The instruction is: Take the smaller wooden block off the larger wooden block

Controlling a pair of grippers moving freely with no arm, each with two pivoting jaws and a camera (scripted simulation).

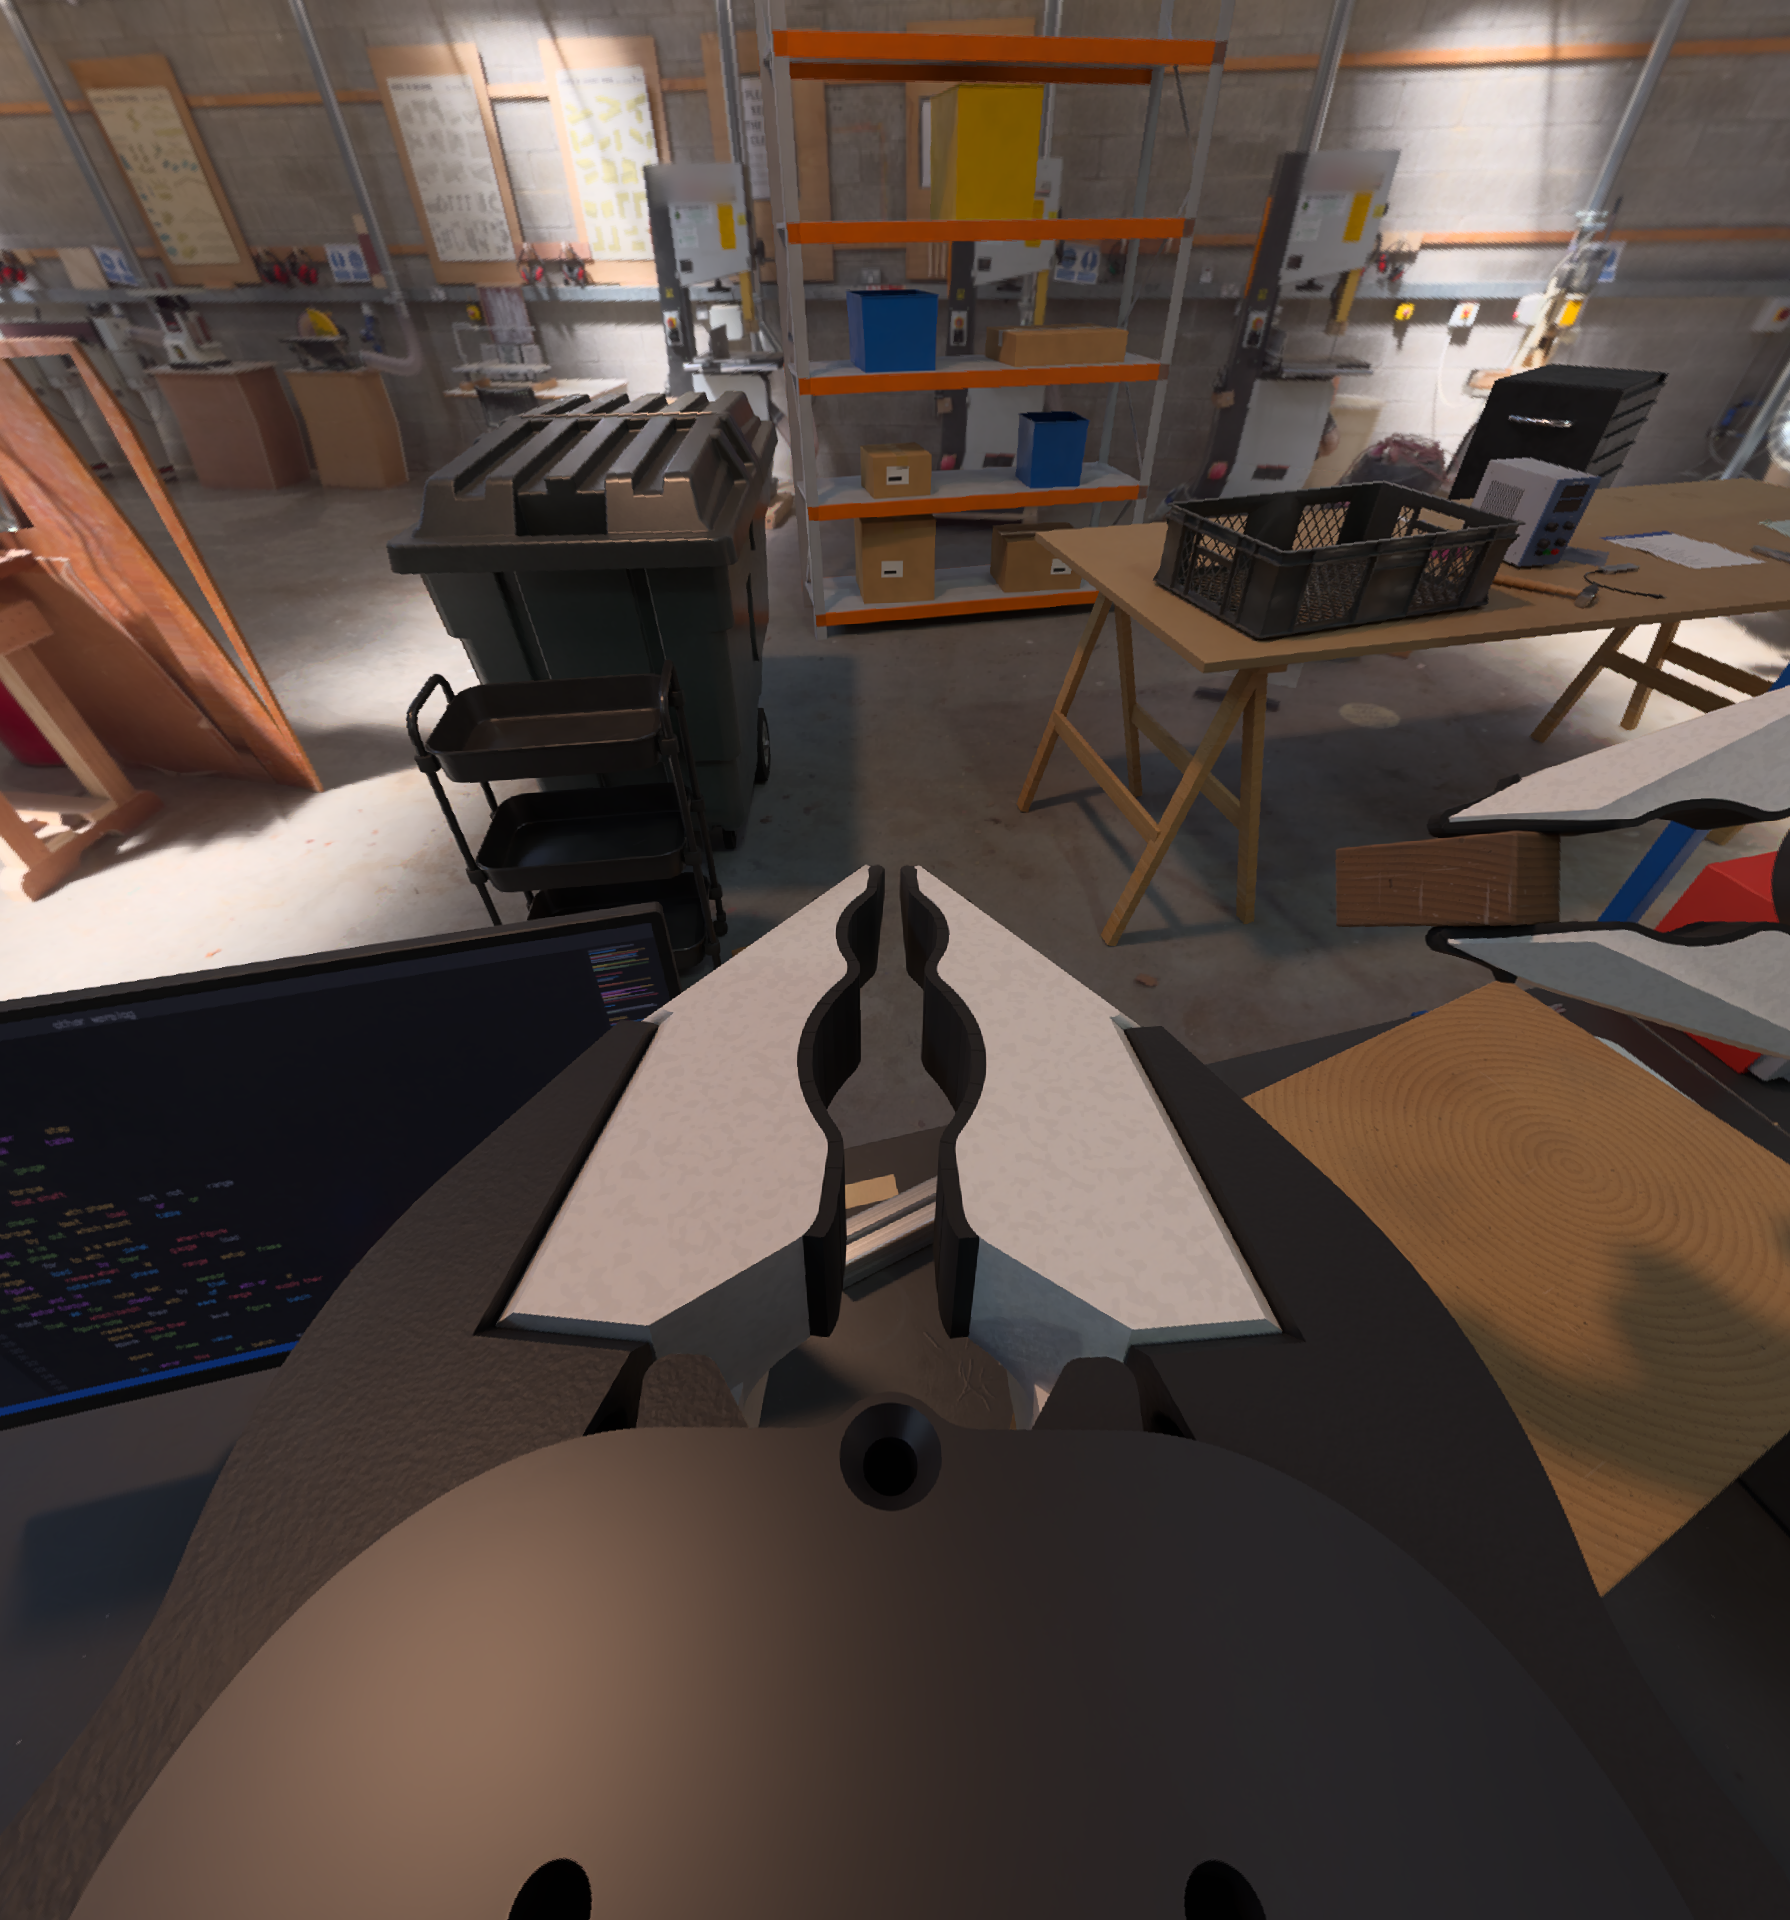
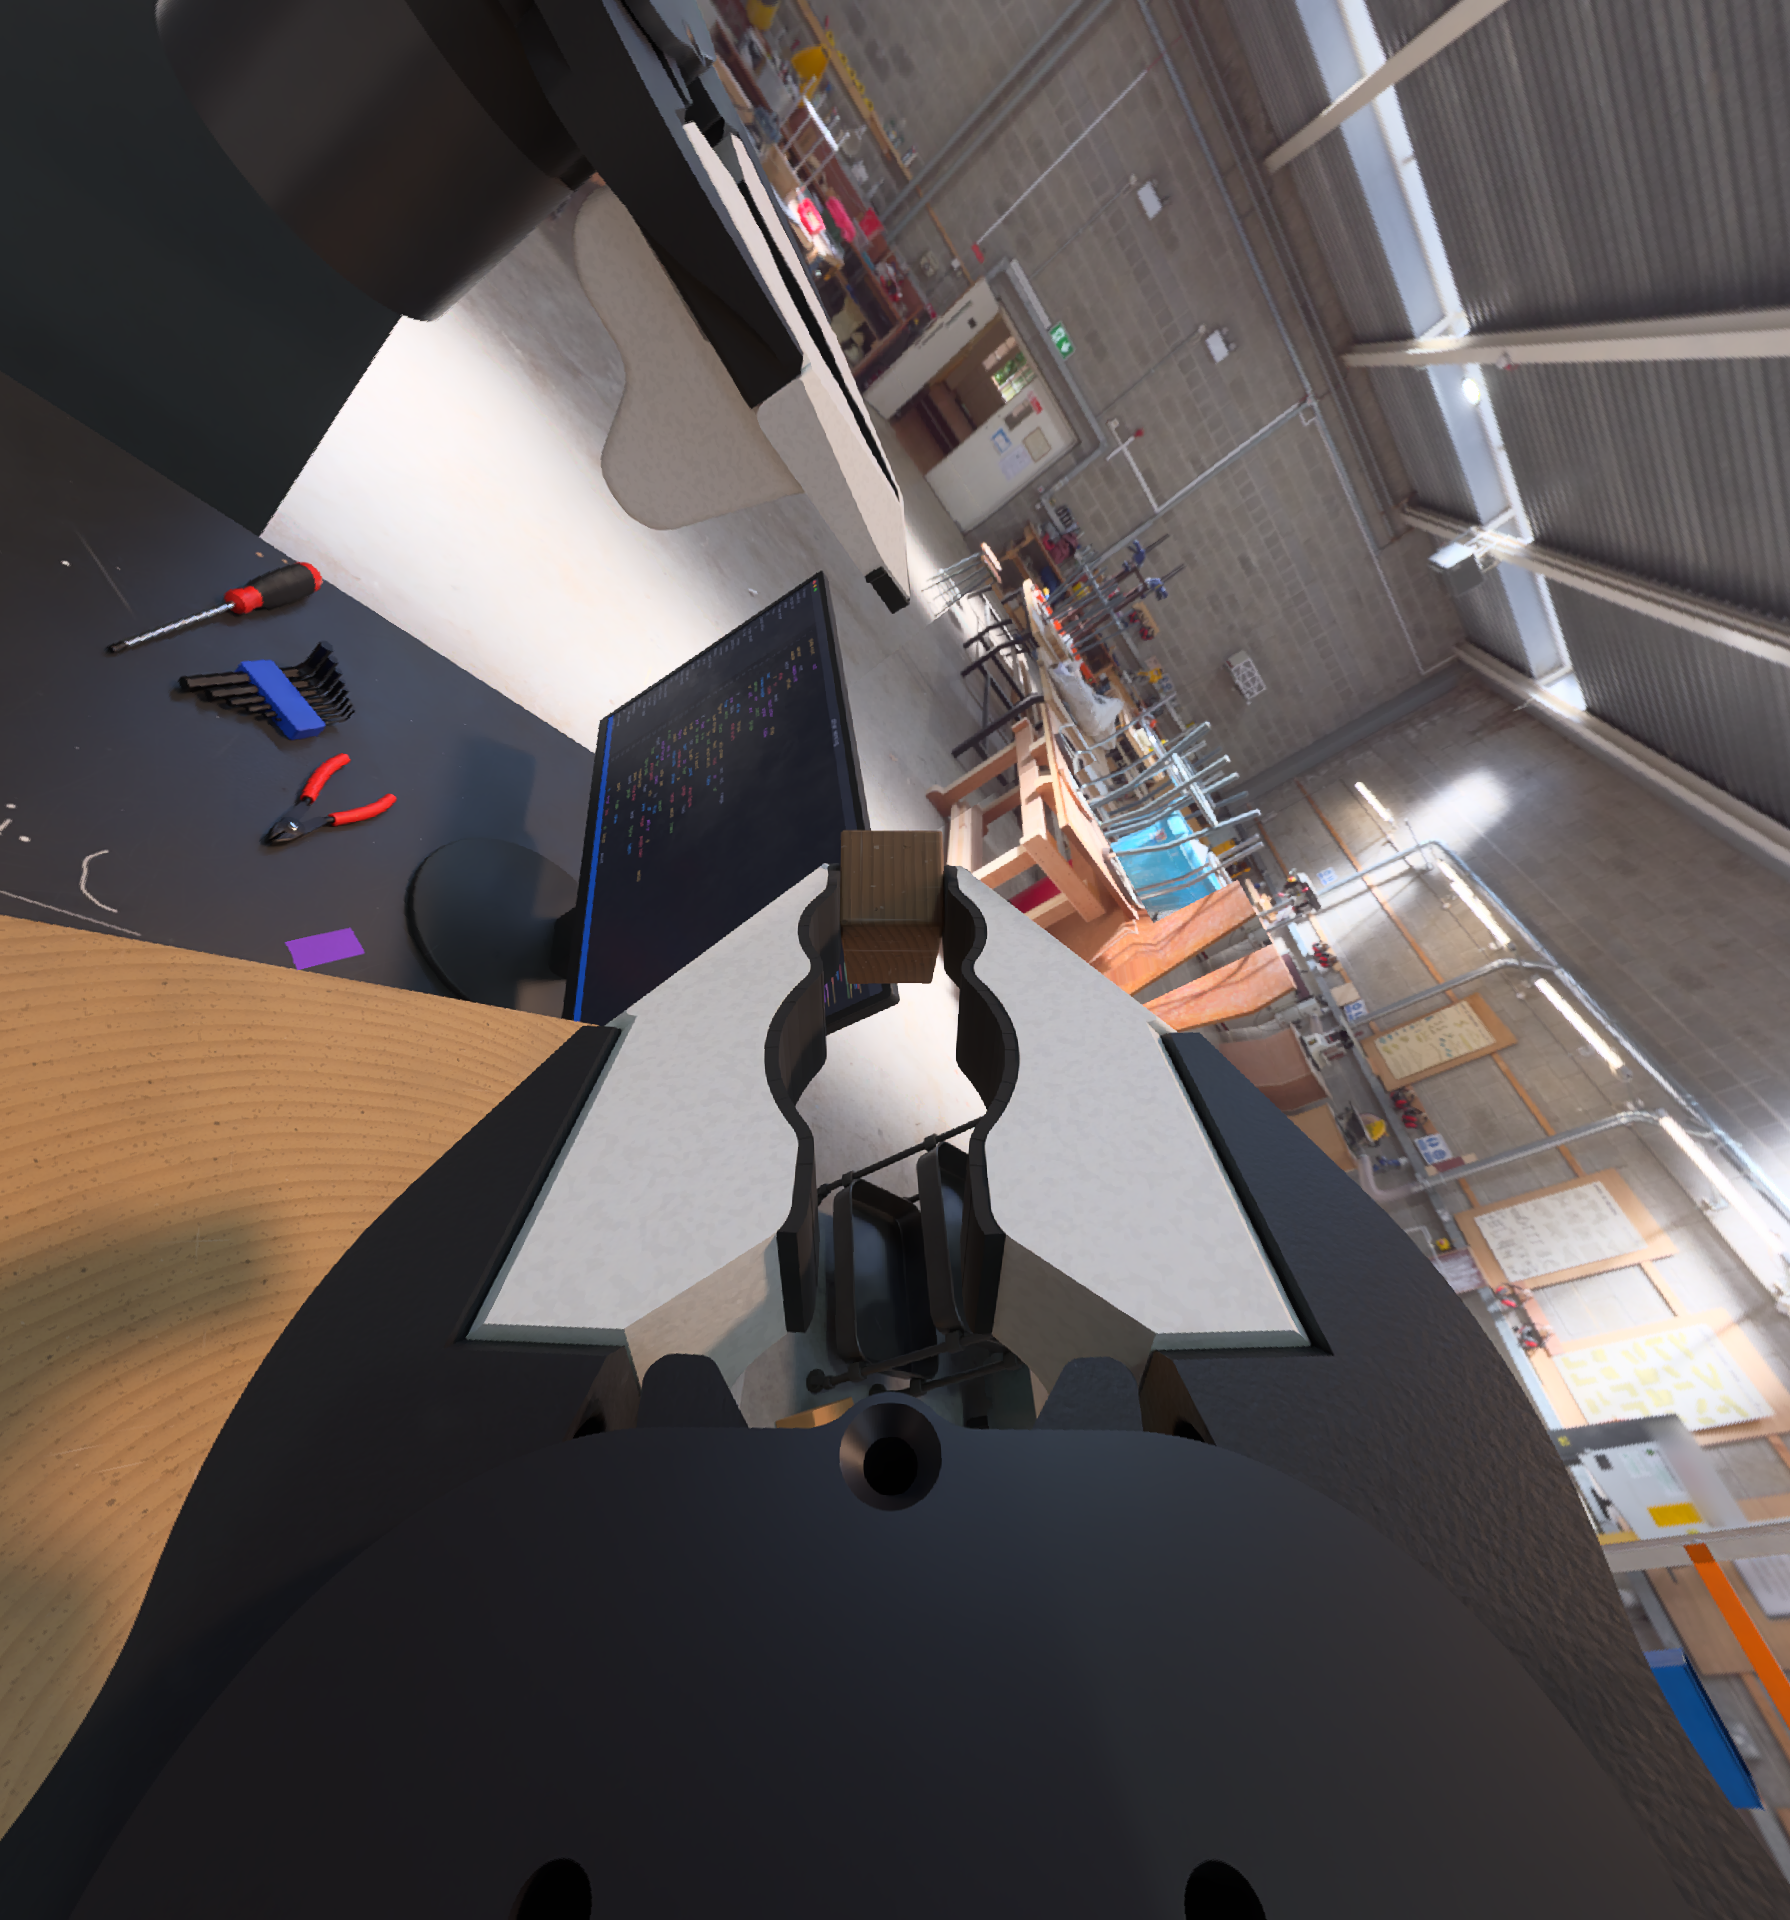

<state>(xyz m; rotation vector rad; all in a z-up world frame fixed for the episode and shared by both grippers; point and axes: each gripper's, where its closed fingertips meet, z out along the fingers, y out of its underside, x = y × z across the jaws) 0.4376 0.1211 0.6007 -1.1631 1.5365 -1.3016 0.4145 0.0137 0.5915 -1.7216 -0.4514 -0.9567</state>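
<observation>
Wooden smaller block [image 2: 891, 906] clamped in right gripper [image 2: 891, 883]; left gripper [image 1: 892, 883] nearly closed, empty.

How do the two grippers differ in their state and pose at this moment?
The right gripper is shut on the smaller wooden block; the left gripper is shut and holds nothing. In the left wrist view, the right gripper's fingers are stacked one above the other, while the left gripper's fingers sit side by side. Both have white fingers with black wavy pads.
</observation>
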